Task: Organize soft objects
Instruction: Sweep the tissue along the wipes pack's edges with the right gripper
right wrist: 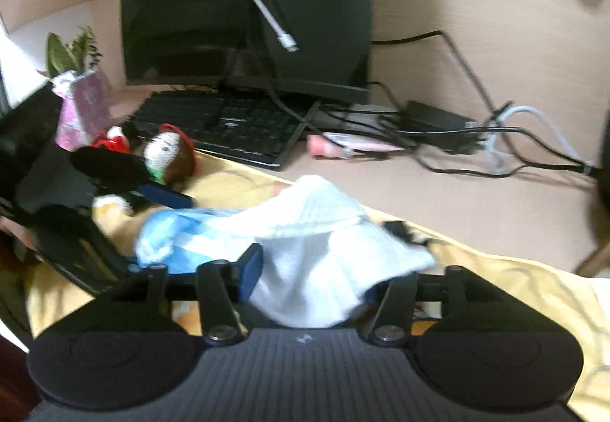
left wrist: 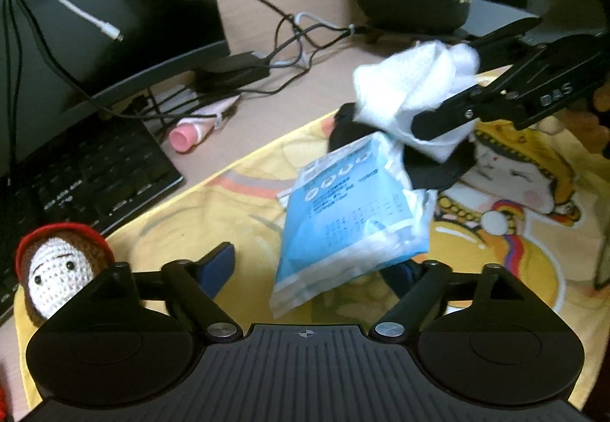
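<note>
A blue-and-white plastic packet point(left wrist: 350, 216) lies tilted on the yellow cartoon blanket point(left wrist: 514, 231), between the wide-spread fingers of my left gripper point(left wrist: 312, 267), which is open; its left pad stands clear of the packet. In the left wrist view my right gripper point(left wrist: 444, 82) reaches in from the right with a bunched white cloth point(left wrist: 404, 90) between its fingers, above a black soft item point(left wrist: 431, 170). In the right wrist view the white cloth point(right wrist: 324, 250) fills the gap of the right gripper point(right wrist: 316, 281), whose jaws stand apart, open. A crochet doll point(left wrist: 57, 269) with a red hat sits at the blanket's left edge.
A black keyboard point(left wrist: 95, 170) and a dark monitor point(left wrist: 114, 2) stand behind the blanket. A pink tube point(left wrist: 190, 132), a power brick and tangled cables point(left wrist: 297, 36) lie on the desk. A dark round device point(left wrist: 411, 6) sits at the back right. A pink-wrapped plant point(right wrist: 84, 109) stands far left.
</note>
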### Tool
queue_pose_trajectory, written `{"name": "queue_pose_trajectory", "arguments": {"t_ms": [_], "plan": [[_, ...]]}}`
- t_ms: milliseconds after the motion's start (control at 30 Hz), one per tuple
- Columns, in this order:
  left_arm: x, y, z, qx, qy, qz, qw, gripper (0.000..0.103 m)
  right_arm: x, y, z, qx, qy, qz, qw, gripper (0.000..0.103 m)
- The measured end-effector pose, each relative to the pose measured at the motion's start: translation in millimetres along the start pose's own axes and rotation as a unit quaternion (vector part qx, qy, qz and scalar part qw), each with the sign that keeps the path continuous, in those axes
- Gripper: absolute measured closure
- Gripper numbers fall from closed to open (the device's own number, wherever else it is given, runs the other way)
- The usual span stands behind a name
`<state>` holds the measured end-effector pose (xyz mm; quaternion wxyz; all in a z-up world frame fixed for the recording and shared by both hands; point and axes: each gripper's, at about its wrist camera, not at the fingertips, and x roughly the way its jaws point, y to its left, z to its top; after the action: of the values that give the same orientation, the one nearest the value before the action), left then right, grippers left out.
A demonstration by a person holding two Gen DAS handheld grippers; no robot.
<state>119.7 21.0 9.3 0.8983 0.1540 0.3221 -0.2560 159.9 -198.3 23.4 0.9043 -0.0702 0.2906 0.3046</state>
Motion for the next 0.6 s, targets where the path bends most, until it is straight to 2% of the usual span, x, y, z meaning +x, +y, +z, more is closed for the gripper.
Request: {"name": "queue_pose_trajectory", "arguments": {"t_ms": [133, 233, 300, 367, 467, 533, 600], "plan": [[-11.8, 7.3, 0.4, -0.028, -0.004, -0.011, 0.9995, 0.009, -6.9, -5.9, -6.7, -0.043, 0.022, -0.066, 0.997, 0.034], [-17.9, 10.6, -1.6, -0.045, 0.004, -0.016, 0.9989, 0.009, -8.6, -10.2, -10.7, -0.070, 0.045, -0.095, 0.992, 0.034], [-23.5, 10.1, -2.9, -0.050, 0.006, -0.022, 0.9985, 0.007, -15.2, -11.3, -10.6, -0.079, 0.044, -0.104, 0.990, 0.036], [-29.8, 8.3, -2.6, -0.056, 0.006, -0.035, 0.9978, 0.005, -23.8, -10.8, -6.1, -0.080, 0.031, -0.093, 0.992, 0.039], [-33.8, 5.3, -1.0, -0.065, 0.005, -0.060, 0.9961, 0.003, -30.3, -5.5, 2.1, -0.059, 0.004, -0.035, 0.998, 0.041], [-27.8, 1.1, 0.9, -0.067, 0.014, -0.072, 0.9951, 0.003, -24.1, 3.0, 5.1, -0.060, 0.005, -0.002, 0.998, 0.044], [-17.2, -7.2, 3.3, -0.054, 0.027, -0.071, 0.9957, 0.002, -10.7, 15.9, 5.1, -0.082, 0.021, 0.014, 0.996, 0.045]]}}
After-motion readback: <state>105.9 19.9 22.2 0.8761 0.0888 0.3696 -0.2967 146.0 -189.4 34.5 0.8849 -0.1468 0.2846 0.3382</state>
